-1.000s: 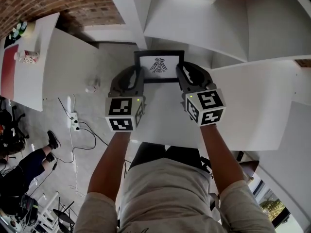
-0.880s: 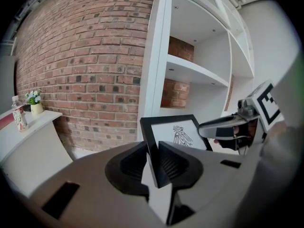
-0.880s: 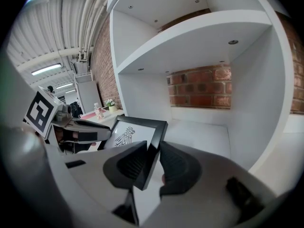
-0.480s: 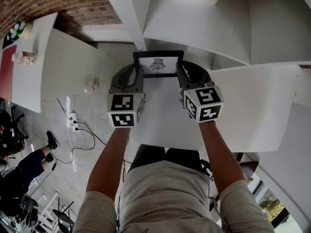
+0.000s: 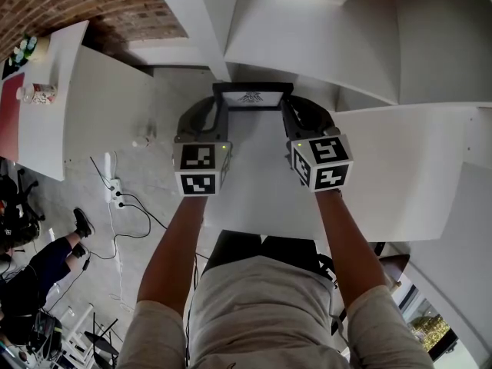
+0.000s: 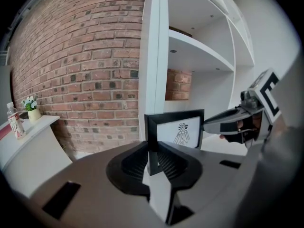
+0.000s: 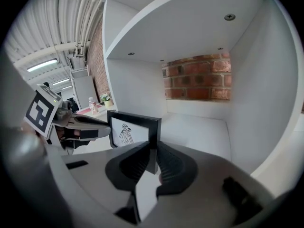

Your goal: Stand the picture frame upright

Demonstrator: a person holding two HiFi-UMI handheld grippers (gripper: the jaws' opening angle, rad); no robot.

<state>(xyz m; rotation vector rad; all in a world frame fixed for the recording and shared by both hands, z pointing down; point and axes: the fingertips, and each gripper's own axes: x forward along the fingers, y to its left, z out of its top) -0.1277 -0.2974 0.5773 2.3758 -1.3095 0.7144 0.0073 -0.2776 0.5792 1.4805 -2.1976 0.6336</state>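
Observation:
The picture frame is black with a white print of a bird figure. It stands nearly upright at the far edge of the white table, its face towards me. My left gripper is shut on its left edge; its jaws have just been closing on that edge. My right gripper is shut on the frame's right edge. In the left gripper view the frame shows with the right gripper beyond it. The right gripper view shows the frame and the left gripper.
A white shelf unit rises just behind the frame, its open compartment backed by brick. A brick wall stands at the left. A side counter carries a bottle and a small plant. Cables and a power strip lie on the floor.
The frame has tipped up from a sloping pose to nearly upright, so it looks shorter from above. Both grippers have shifted slightly away from me with it.

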